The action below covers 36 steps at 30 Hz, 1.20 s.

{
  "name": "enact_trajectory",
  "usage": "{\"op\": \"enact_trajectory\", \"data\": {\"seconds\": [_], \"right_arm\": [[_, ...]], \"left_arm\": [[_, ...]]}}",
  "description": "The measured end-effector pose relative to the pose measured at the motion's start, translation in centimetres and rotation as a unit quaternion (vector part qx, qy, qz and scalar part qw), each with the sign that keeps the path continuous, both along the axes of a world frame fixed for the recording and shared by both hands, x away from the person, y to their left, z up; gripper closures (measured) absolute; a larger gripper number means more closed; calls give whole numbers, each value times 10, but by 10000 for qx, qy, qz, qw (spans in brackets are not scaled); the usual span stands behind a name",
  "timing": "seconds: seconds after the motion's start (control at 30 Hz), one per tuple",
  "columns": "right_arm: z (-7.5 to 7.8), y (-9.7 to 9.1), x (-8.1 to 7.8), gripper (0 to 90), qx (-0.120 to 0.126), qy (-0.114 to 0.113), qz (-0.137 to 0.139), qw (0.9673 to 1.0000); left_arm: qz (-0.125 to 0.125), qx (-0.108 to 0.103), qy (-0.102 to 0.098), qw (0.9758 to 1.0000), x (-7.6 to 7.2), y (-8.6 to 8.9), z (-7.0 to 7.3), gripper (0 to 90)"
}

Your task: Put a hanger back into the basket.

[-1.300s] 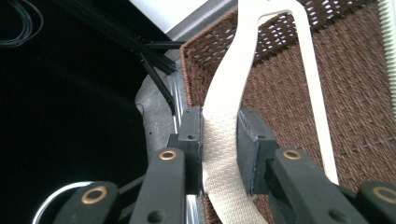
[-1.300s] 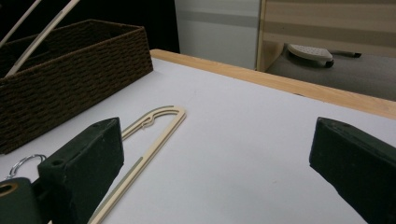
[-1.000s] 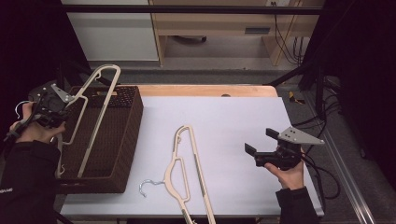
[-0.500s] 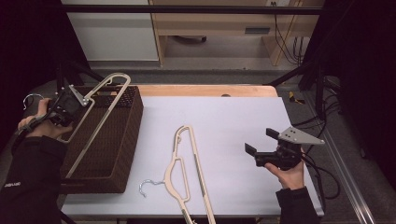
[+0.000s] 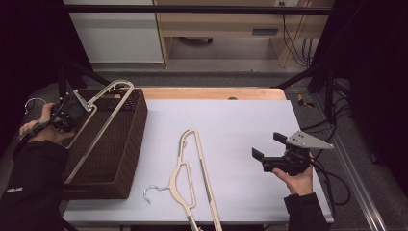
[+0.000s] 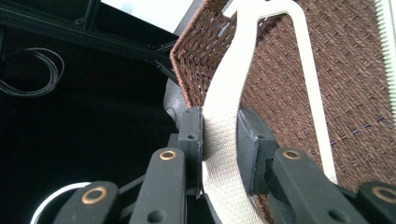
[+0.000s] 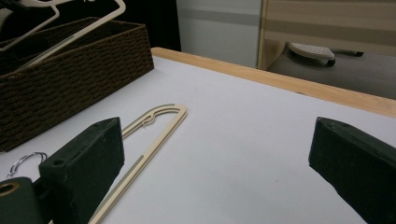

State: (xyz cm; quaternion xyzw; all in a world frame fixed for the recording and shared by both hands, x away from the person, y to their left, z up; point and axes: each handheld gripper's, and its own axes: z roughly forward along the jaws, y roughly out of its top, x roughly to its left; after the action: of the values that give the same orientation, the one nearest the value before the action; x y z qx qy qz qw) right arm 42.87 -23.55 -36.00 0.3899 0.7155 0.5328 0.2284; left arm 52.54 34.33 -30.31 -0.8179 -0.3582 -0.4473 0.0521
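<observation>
A white table (image 5: 231,125) with a wooden far edge stands before pale cabinets (image 5: 115,33). At 9 o'clock sits a brown wicker basket (image 5: 126,144); the left gripper (image 6: 219,154) is clamped on a cream hanger (image 5: 103,108) tilted over it. A second hanger (image 5: 190,173) lies flat at 6 o'clock. At 4 o'clock the right gripper (image 5: 265,153) is wide apart, holding nothing.

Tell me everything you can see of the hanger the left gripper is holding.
The held hanger is cream, flat, wood-like, with a textured face and a long open loop. The left gripper is shut on its neck; its metal hook curls behind the hand. It tilts over the brown wicker basket, with its far end above the back rim; whether it touches the basket is unclear.
</observation>
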Motion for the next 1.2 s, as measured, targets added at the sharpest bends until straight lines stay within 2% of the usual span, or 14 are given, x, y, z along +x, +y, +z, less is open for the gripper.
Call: {"op": "enact_trajectory", "data": {"seconds": [0.17, 0.33, 0.4, 0.53, 0.63, 0.8, 1.03, 1.2], "right_arm": [[0, 0, 0, 37, 4, 0, -13, 10000], [1, 0, 0, 37, 11, 3, -3, 10000], [0, 0, 0, 37, 4, -1, 3, 10000], [0, 0, 0, 38, 12, 2, 9, 10000], [0, -1, 0, 38, -6, 6, 0, 10000], [0, 0, 0, 38, -25, 13, 5, 10000], [0, 0, 0, 38, -4, -2, 9, 10000], [0, 0, 0, 38, -37, 11, 23, 10000]], "left_arm": [[-96, 150, 16, 9998, 1, -6, 2, 728], [-203, 525, 107, 9984, -1, -10, 6, 729], [-220, 631, 118, 9977, 0, -11, 5, 729], [-185, 779, 265, 9964, 4, -11, -4, 728], [-143, 737, 290, 9968, 6, -9, -9, 728], [-163, 880, 320, 9955, 8, -11, -14, 728], [-48, 924, 392, 9949, 15, -13, -26, 728], [12, 732, 527, 9959, 21, -12, -42, 728]]}}
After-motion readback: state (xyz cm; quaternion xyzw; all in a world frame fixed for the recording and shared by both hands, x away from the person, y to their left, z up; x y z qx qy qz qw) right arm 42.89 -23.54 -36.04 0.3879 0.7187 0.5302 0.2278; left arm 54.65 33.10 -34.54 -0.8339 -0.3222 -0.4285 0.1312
